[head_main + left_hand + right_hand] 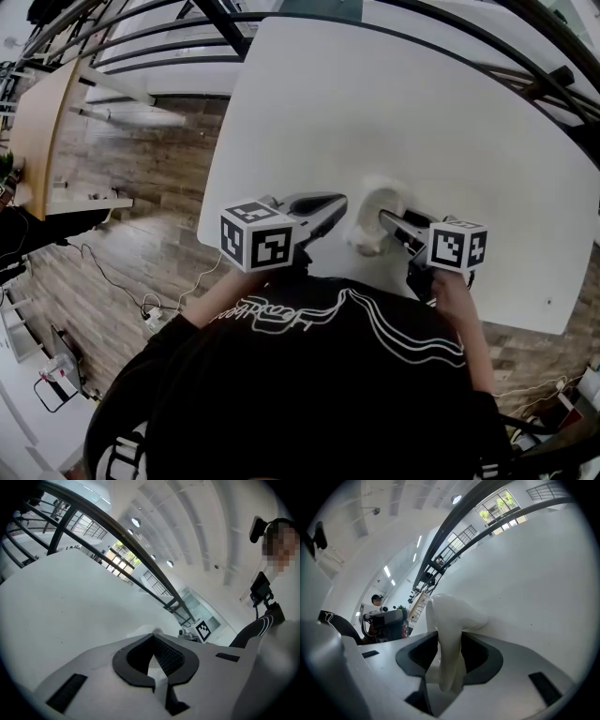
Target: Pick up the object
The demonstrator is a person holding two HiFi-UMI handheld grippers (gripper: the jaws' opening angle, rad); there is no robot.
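Note:
A glossy white tooth-shaped object (371, 220) stands on the white table (394, 103) near its front edge. My right gripper (384, 221) reaches it from the right. In the right gripper view the object (451, 616) fills the gap between the black pads (417, 651), touching both sides, and its base rests on the table (534, 573). My left gripper (337, 204) lies just left of the object with its jaws together and nothing between them. In the left gripper view its tips (153, 639) meet, and only a sliver of the object shows beyond them.
A dark curved railing (403, 37) runs along the table's far edge. Wooden floor (141, 169) with cables lies to the left, next to a wooden bench (37, 122). The person's black-shirted body is against the near edge. The right gripper's marker cube (202, 630) shows in the left gripper view.

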